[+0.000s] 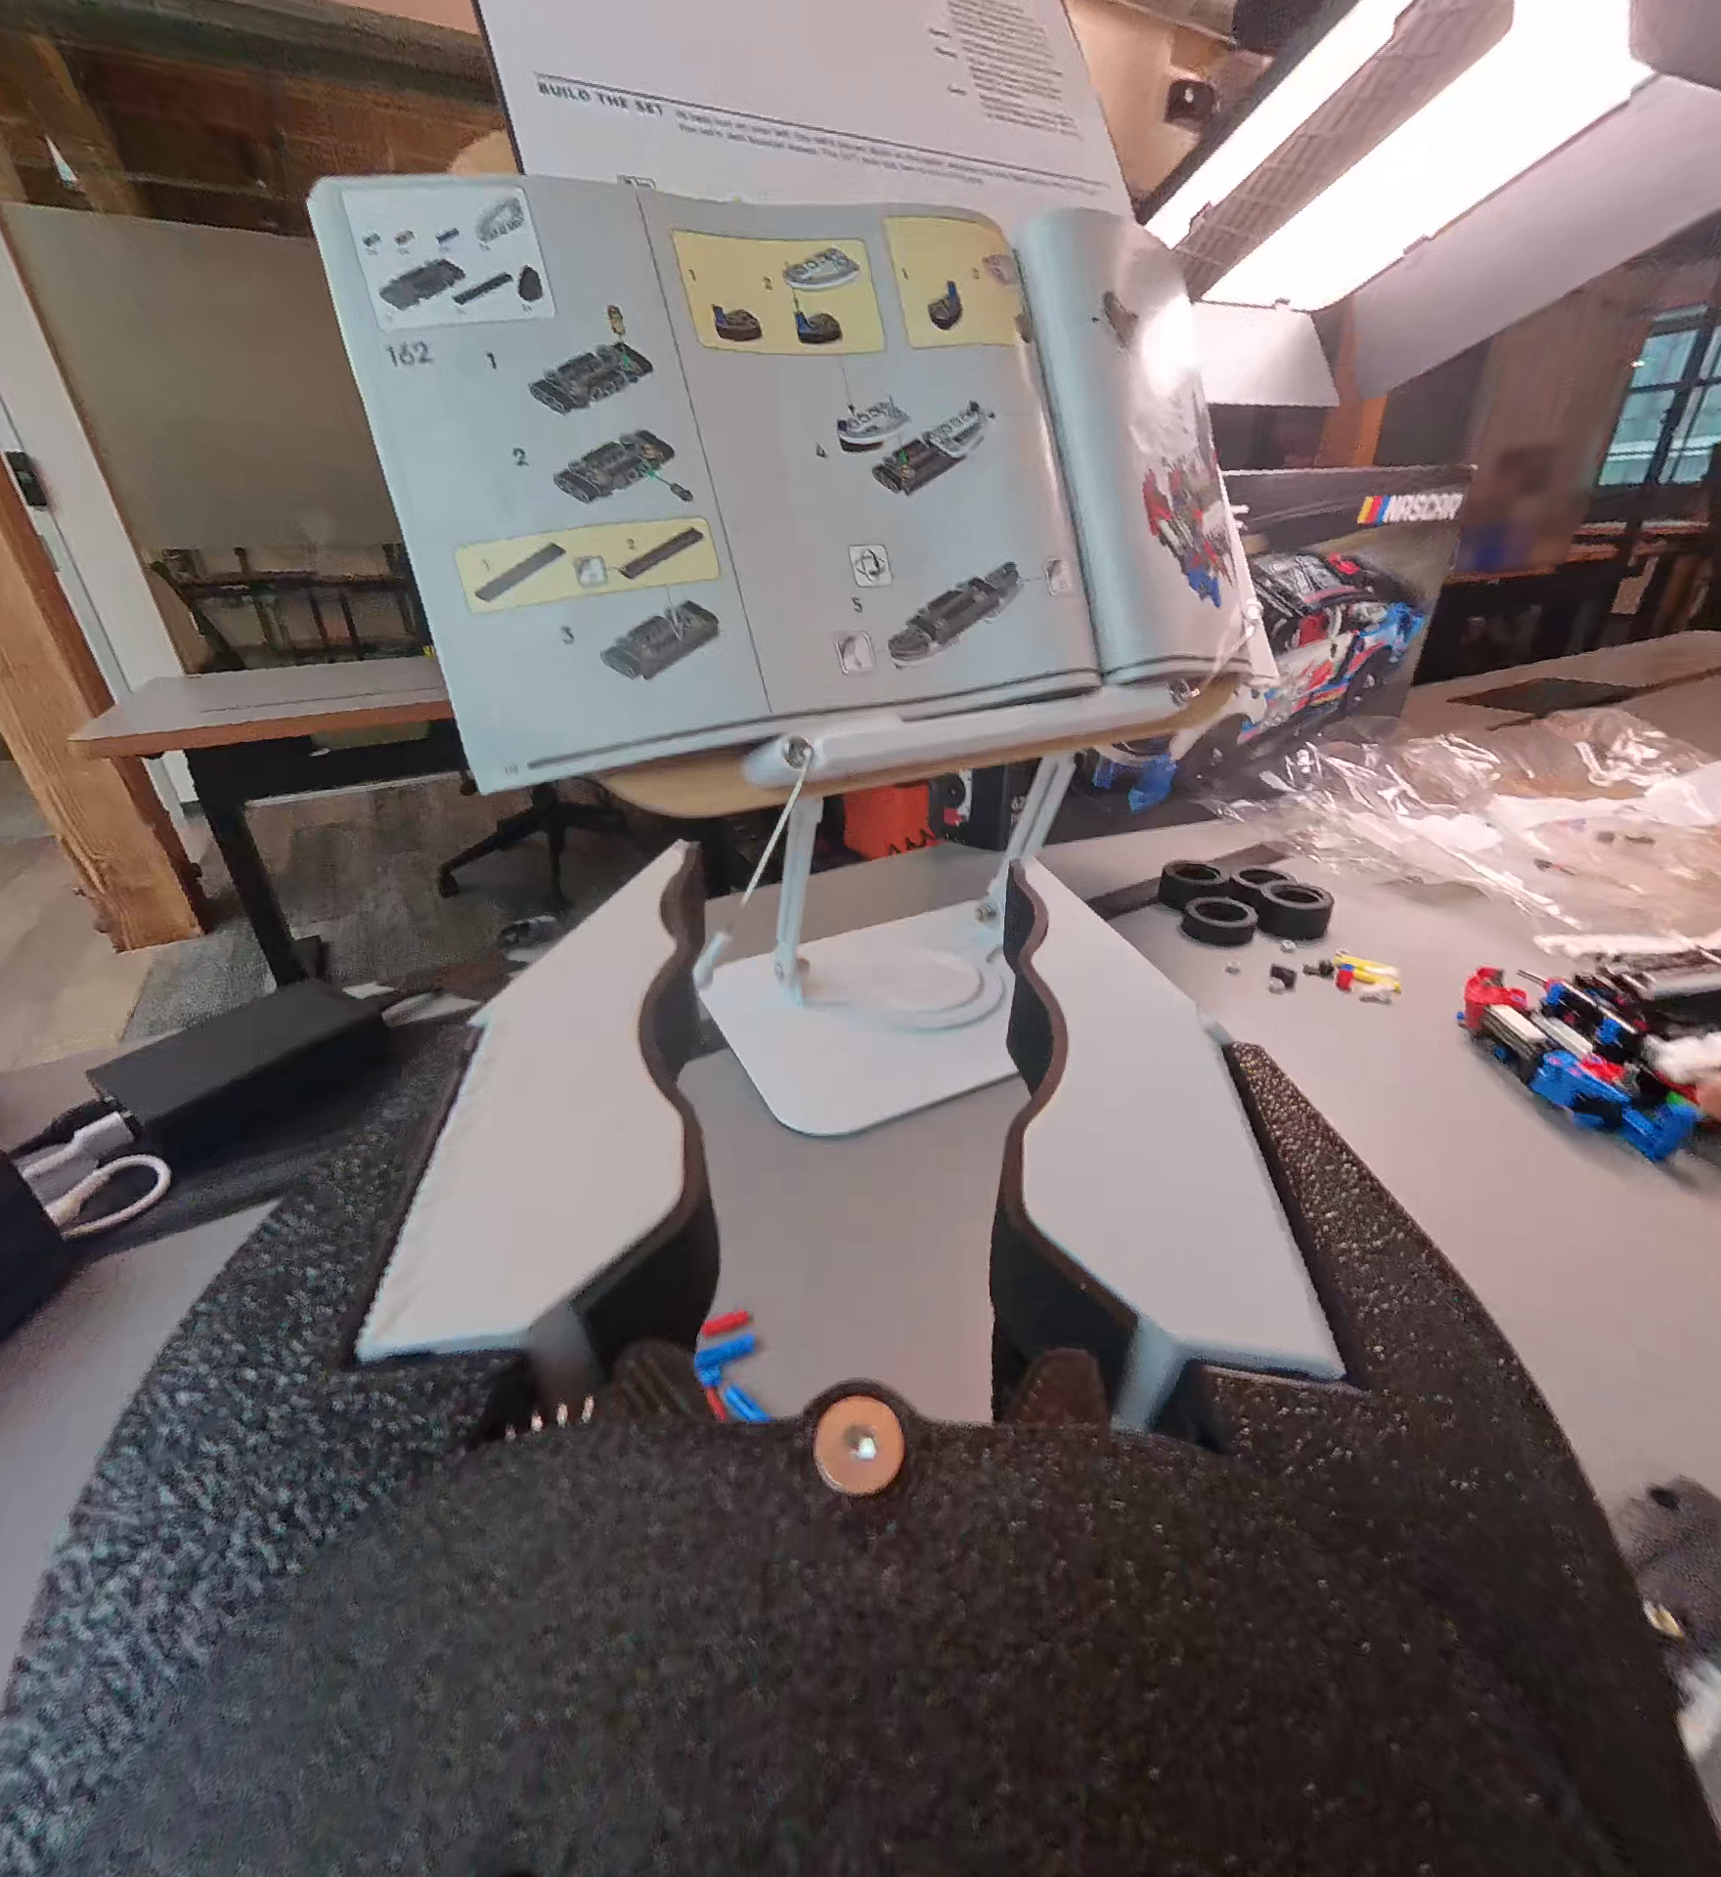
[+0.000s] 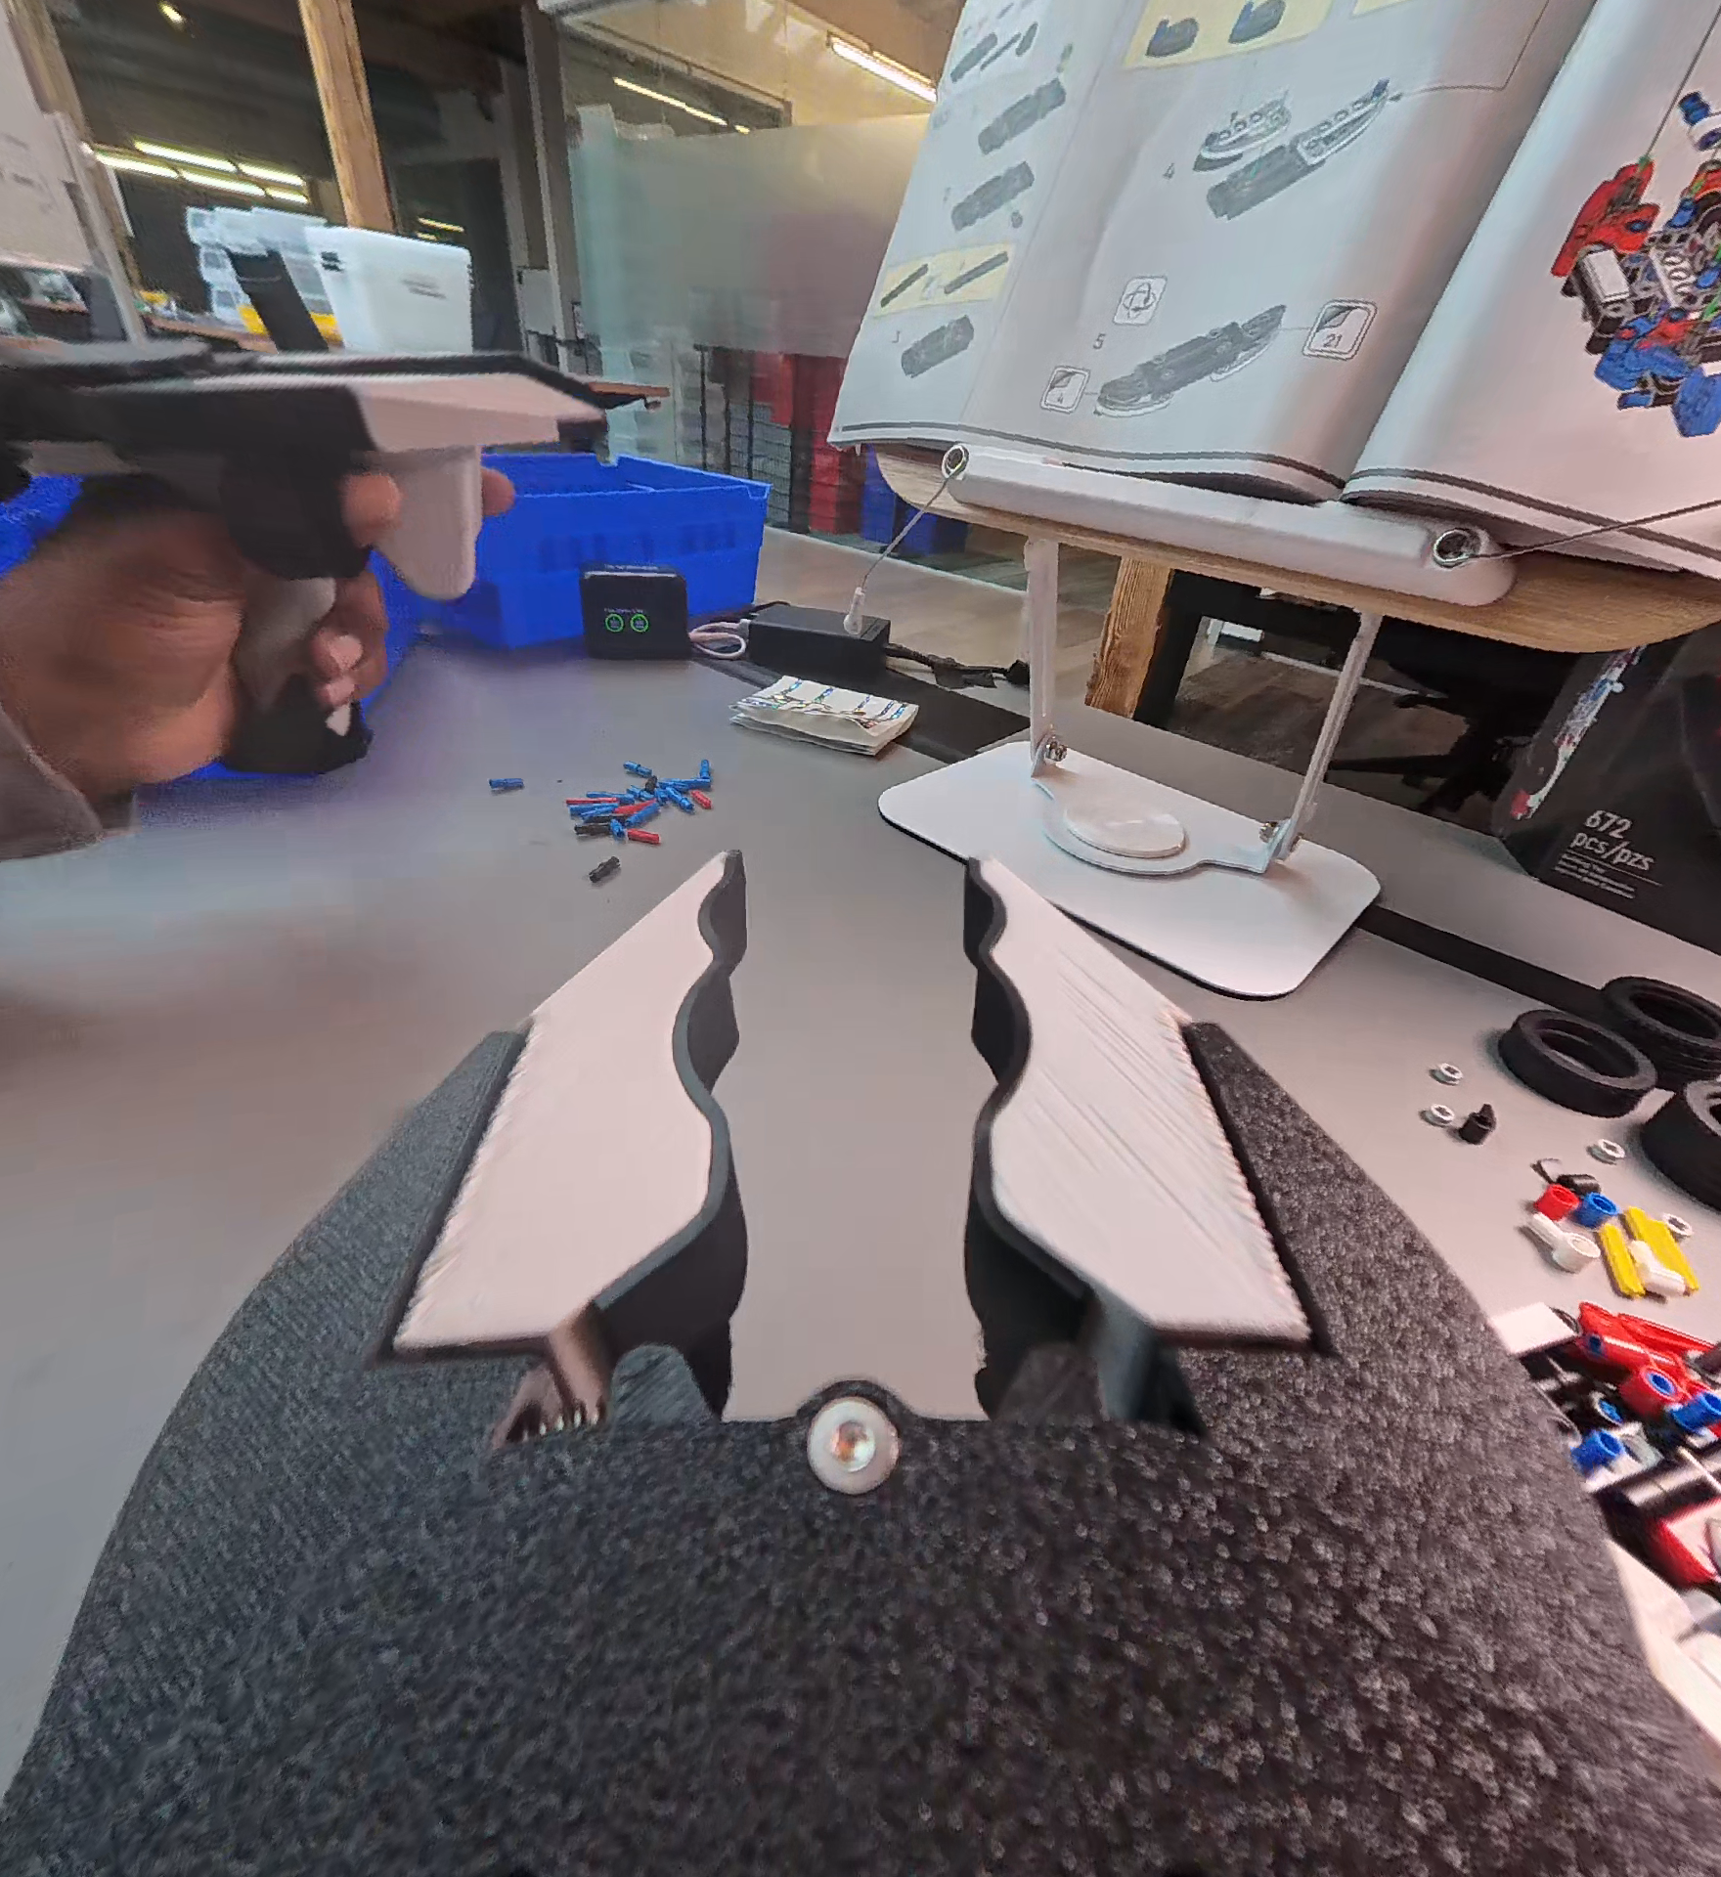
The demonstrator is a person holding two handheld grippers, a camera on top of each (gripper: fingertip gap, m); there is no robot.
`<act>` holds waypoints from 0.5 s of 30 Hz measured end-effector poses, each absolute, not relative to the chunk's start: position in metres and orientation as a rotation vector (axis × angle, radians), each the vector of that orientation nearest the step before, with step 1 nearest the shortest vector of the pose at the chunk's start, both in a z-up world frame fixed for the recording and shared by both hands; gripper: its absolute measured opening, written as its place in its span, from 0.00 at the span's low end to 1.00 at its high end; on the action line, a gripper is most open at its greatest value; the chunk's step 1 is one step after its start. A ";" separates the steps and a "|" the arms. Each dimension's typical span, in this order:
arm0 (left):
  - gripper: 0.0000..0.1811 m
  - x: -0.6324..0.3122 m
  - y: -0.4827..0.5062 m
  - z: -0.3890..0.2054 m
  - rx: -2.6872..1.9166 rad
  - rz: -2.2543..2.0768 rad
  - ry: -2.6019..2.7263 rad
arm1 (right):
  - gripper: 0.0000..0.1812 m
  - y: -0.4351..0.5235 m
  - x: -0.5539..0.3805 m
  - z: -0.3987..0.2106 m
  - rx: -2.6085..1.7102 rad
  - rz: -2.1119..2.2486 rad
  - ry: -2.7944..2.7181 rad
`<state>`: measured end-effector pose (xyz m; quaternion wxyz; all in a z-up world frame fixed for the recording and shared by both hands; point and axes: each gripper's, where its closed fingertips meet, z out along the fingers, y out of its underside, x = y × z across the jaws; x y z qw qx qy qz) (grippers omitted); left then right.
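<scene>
My left gripper (image 1: 851, 894) is open and empty, raised above the grey table (image 1: 1446, 1168) and pointed at the white book stand (image 1: 867, 1046) that holds an open instruction booklet (image 1: 735, 447). Small blue and red pins (image 1: 729, 1361) lie on the table below its jaws. My right gripper (image 2: 851, 879) is open and empty, low over the bare table (image 2: 227, 1066), with the stand's base (image 2: 1141, 884) just ahead to the right. The left gripper also shows in the right wrist view (image 2: 491, 437), held in a hand at the upper left. A scatter of pins (image 2: 643, 797) lies ahead.
A partly built red, blue and white brick car (image 1: 1629, 1036) (image 2: 1690, 1422) lies to the right, with black tyres (image 1: 1248, 899) (image 2: 1649, 1066) and loose small parts (image 2: 1608, 1234). Crumpled plastic bags (image 1: 1547, 802), the set's box (image 1: 1344, 609), a blue bin (image 2: 613, 538), a charger (image 2: 633, 612) and sticker sheets (image 2: 826, 706) stand around.
</scene>
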<state>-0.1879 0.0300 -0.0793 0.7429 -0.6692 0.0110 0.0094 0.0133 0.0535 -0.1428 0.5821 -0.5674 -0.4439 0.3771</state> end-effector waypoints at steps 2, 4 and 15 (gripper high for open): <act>0.32 -0.198 0.049 -0.065 -1.446 0.031 -0.003 | 0.23 0.054 0.013 -0.145 -1.337 0.884 -1.037; 0.36 -0.206 0.075 -0.055 -1.458 0.025 -0.031 | 0.22 0.054 0.013 -0.145 -1.337 0.890 -1.037; 0.51 -0.240 0.198 -0.049 -1.512 0.332 -0.141 | 0.19 0.061 0.024 -0.151 -1.364 0.821 -1.066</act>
